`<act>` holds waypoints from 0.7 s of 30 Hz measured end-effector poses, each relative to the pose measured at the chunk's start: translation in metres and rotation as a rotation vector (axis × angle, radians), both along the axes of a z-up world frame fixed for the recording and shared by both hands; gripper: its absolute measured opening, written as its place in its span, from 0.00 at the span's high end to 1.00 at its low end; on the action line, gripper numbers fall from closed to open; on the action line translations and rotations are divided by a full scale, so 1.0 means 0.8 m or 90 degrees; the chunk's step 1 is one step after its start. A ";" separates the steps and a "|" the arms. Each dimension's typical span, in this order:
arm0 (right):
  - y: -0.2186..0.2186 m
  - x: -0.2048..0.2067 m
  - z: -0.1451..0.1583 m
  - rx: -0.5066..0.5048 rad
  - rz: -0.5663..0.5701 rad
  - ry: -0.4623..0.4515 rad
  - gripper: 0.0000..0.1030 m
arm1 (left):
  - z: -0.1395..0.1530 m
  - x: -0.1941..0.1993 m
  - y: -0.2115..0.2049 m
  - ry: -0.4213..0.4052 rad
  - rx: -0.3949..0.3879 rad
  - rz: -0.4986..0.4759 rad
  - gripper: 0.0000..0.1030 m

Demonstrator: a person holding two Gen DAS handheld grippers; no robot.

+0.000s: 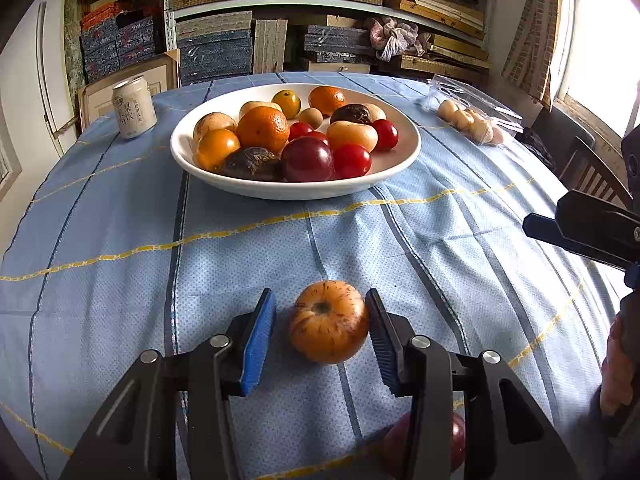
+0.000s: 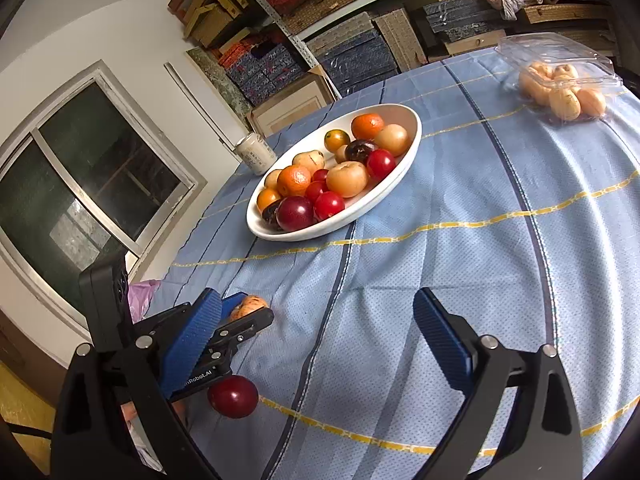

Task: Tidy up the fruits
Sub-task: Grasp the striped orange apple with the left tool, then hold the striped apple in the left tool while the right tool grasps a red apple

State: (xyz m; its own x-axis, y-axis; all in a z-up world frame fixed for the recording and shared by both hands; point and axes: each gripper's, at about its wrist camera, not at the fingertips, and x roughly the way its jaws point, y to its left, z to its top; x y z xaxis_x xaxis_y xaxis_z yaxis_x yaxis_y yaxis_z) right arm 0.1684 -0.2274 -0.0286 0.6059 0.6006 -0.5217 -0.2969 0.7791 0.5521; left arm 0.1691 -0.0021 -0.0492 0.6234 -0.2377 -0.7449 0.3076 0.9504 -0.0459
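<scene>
Round speckled orange fruit (image 1: 328,322); ribbed blue claw pads (image 1: 258,342)

right gripper (image 2: 332,344) gapes over blue cloth (image 2: 460,264); white bowl (image 2: 400,184) of fruit lies beyond.

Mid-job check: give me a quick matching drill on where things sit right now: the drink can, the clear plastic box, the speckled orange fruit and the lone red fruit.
Things:
1. white drink can
2. clear plastic box
3. speckled orange fruit
4. lone red fruit

Places:
A. between the pads of the left claw
B. on the cloth beside the white bowl, window side
C. far side of the table, holding pale fruit
D. on the cloth under the left claw's body

Pairs: 1-B, 2-C, 3-A, 4-D
</scene>
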 end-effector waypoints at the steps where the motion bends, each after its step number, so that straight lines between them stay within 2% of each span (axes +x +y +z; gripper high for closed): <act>1: 0.001 0.000 0.000 -0.001 0.002 0.000 0.08 | -0.001 -0.001 -0.001 0.000 0.001 -0.003 0.62; 5: 0.014 -0.002 0.001 -0.014 0.027 -0.004 0.08 | -0.001 -0.003 0.003 -0.005 0.009 0.000 0.62; 13: 0.059 -0.019 0.005 -0.096 0.109 -0.041 0.08 | 0.013 0.007 0.056 -0.015 -0.024 0.081 0.63; 21: 0.078 -0.029 0.003 -0.118 0.148 -0.044 0.08 | 0.024 0.003 0.070 -0.058 0.016 0.145 0.63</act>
State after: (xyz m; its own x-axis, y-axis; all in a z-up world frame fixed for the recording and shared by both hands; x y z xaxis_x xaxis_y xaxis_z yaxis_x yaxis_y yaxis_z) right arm 0.1453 -0.1647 -0.0262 0.5014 0.6259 -0.5974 -0.5107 0.7714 0.3795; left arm 0.1716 0.0540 -0.0298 0.7232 -0.0654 -0.6875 0.0867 0.9962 -0.0036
